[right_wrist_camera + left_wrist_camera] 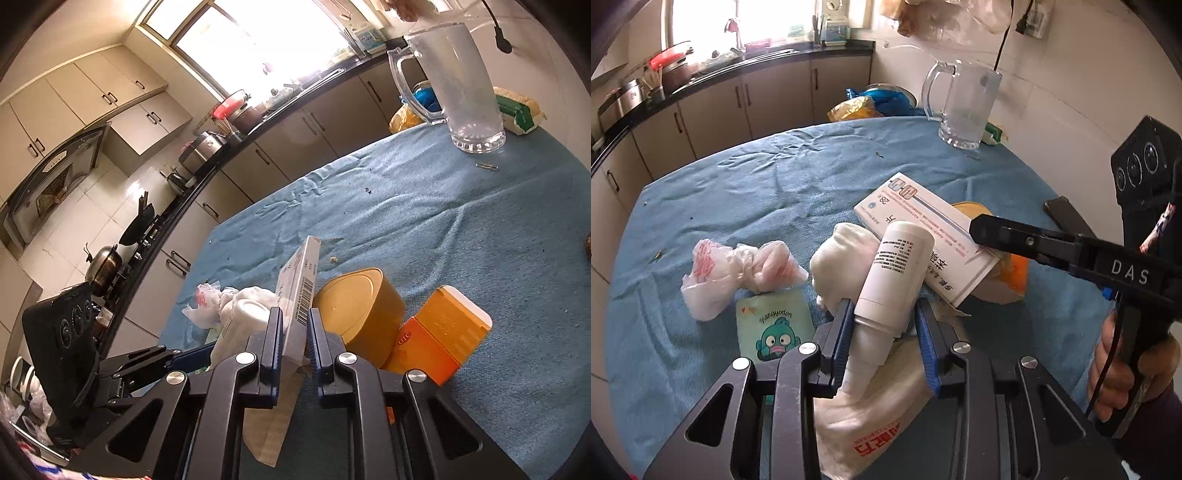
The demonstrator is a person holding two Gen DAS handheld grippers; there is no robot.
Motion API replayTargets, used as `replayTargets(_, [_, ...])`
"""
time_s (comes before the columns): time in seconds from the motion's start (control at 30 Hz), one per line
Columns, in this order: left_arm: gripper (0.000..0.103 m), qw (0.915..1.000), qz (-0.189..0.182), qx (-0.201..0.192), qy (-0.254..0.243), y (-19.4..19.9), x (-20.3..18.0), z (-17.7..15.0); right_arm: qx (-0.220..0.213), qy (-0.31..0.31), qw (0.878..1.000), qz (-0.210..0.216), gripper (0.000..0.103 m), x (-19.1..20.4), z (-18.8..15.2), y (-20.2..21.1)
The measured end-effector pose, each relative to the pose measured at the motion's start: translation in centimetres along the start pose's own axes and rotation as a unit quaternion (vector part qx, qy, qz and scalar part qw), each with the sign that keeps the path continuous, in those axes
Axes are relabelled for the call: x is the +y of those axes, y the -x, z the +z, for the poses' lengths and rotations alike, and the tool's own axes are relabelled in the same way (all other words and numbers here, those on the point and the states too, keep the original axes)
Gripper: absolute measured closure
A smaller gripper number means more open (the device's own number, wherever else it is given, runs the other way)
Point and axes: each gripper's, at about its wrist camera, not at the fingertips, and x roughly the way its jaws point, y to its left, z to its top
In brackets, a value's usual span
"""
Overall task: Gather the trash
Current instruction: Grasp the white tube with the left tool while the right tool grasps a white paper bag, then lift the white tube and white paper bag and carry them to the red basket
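Observation:
My left gripper [884, 314] is shut on a white plastic bottle [895, 269], held by its neck above the blue cloth. My right gripper [295, 321] is shut on a flat white medicine box [301, 284], held on edge; the box also shows in the left wrist view [923, 236], with the right gripper's finger [1015, 236] on it. A crumpled white cloth [838, 262], a knotted plastic bag [738, 269], a cartoon sachet [772, 328] and a printed paper wrapper [882, 413] lie below the bottle.
A yellow round tin [358, 314] and an orange box [439, 336] sit right of the white box. A glass mug [964, 107] stands at the table's far edge, with a green packet [517, 110] beside it. A dark phone [1067, 218] lies at right. Kitchen counters run behind.

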Motion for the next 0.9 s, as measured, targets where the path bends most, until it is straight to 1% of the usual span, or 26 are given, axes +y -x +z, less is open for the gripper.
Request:
replayTargets(0.17, [0.071, 0.9997, 0.017, -0.017, 0.007, 2.2, -0.7, -0.7, -0.016, 0.021, 1.0, -0.007, 0.091, 0.8, -0.4, 1.2])
replayTargets(0.23, [0.071, 0.9994, 0.015, -0.028, 0.01, 3.6, -1.0, -1.0, -0.02, 0.029, 0.999, -0.005, 0.102, 1.2, -0.5, 1.8])
replayTargets(0.33, [0.071, 0.9989, 0.012, -0.043, 0.015, 5.5, -1.4, -1.5, -0.026, 0.037, 0.999, 0.001, 0.102, 1.8, -0.7, 2.3])
replayTargets(0.4, [0.071, 0.9983, 0.009, -0.054, 0.019, 7.0, -1.6, -2.1, -0.023, 0.044, 0.999, 0.003, 0.101, 2.1, -0.7, 2.3])
replayTargets(0.47, [0.071, 0.9976, 0.009, -0.065, 0.025, 8.5, -1.7, -2.9, -0.019, 0.037, 0.999, 0.009, 0.1, 1.8, -0.8, 2.2])
replayTargets(0.53, [0.071, 0.9966, 0.016, -0.075, 0.029, 10.1, -1.7, -4.2, -0.012, 0.027, 0.999, 0.014, 0.083, 1.3, -0.8, 1.9])
replayTargets(0.57, [0.071, 0.9963, 0.02, -0.078, 0.03, 10.6, -1.8, -4.7, -0.012, 0.026, 0.999, 0.013, 0.062, 1.1, -0.8, 1.8])
replayTargets(0.6, [0.07, 0.9959, 0.027, -0.081, 0.032, 11.2, -1.8, -5.3, -0.016, 0.027, 0.999, 0.01, 0.044, 1.0, -0.8, 1.9])
replayTargets(0.63, [0.07, 0.9953, 0.036, -0.084, 0.033, 11.8, -1.7, -6.1, -0.022, 0.031, 0.999, 0.002, 0.04, 1.1, -0.9, 1.8])
replayTargets(0.7, [0.07, 0.994, 0.054, -0.088, 0.035, 12.6, -1.7, -7.5, -0.022, 0.038, 0.999, 0.0, 0.039, 1.3, -1.0, 1.7])
replayTargets(0.77, [0.07, 0.9924, 0.072, -0.092, 0.039, 13.3, -1.6, -9.2, -0.02, 0.041, 0.999, 0.01, 0.039, 1.6, -1.2, 1.6])
replayTargets(0.83, [0.07, 0.9915, 0.076, -0.093, 0.051, 13.7, -1.3, -10.5, -0.019, 0.053, 0.998, 0.02, 0.039, 2.4, -1.5, 1.7])
replayTargets(0.9, [0.07, 0.9906, 0.073, -0.092, 0.07, 14.0, -0.7, -11.7, -0.009, 0.075, 0.997, 0.028, 0.039, 3.8, -1.9, 1.7])
